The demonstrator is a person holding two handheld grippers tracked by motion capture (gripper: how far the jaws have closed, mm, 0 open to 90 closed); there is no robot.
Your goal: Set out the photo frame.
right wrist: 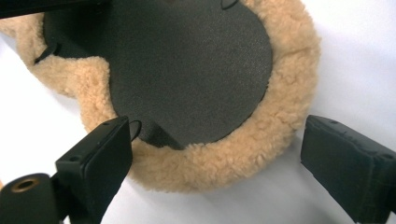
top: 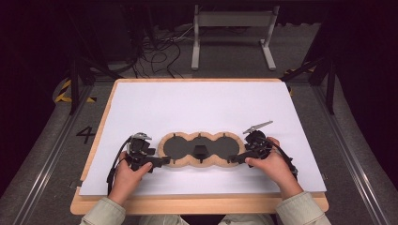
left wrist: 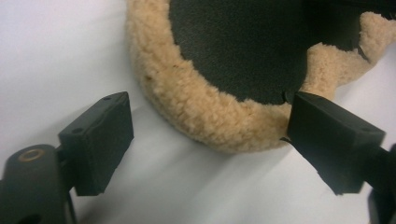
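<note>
A flat three-lobed pad [top: 178, 149] lies on the white sheet, black in the middle with a tan fleece rim. My left gripper [top: 162, 161] is at its left end, held in a hand. In the left gripper view that gripper [left wrist: 210, 140] is open, its jaws set either side of the fleece rim [left wrist: 205, 116]. My right gripper [top: 233, 159] is at the pad's right end. In the right gripper view this gripper [right wrist: 217, 161] is open too, straddling the fleece edge [right wrist: 219, 161] of the right lobe. A small black piece [top: 200, 152] sits on the middle lobe.
The white sheet [top: 197, 103] covers a wooden table [top: 197, 205] whose front edge shows near the person's sleeves. Beyond the table are a grey stand [top: 232, 33] and loose cables [top: 159, 51] on the floor.
</note>
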